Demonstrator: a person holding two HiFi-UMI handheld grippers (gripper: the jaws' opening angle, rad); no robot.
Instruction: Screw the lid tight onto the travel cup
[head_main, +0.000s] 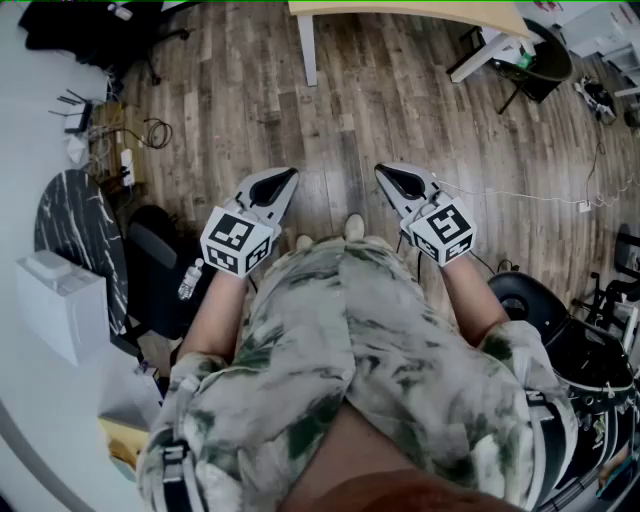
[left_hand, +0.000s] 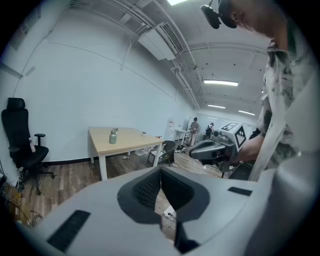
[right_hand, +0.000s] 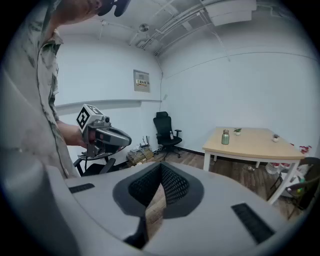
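Observation:
A small metallic travel cup (left_hand: 113, 135) stands on a light wooden table (left_hand: 131, 140) far across the room, and it also shows in the right gripper view (right_hand: 225, 137). Whether its lid is tight I cannot tell at this distance. My left gripper (head_main: 290, 178) and right gripper (head_main: 383, 172) are held side by side in front of the body, over the wooden floor. Both are shut with nothing between the jaws. The closed pads show in the left gripper view (left_hand: 161, 172) and in the right gripper view (right_hand: 161, 167).
A black office chair (right_hand: 165, 131) stands by the wall. A small plant (right_hand: 237, 131) sits on the table (right_hand: 260, 145) near the cup. A dark round table (head_main: 75, 235) and a white box (head_main: 60, 305) lie at my left. Cables run over the floor (head_main: 520, 195).

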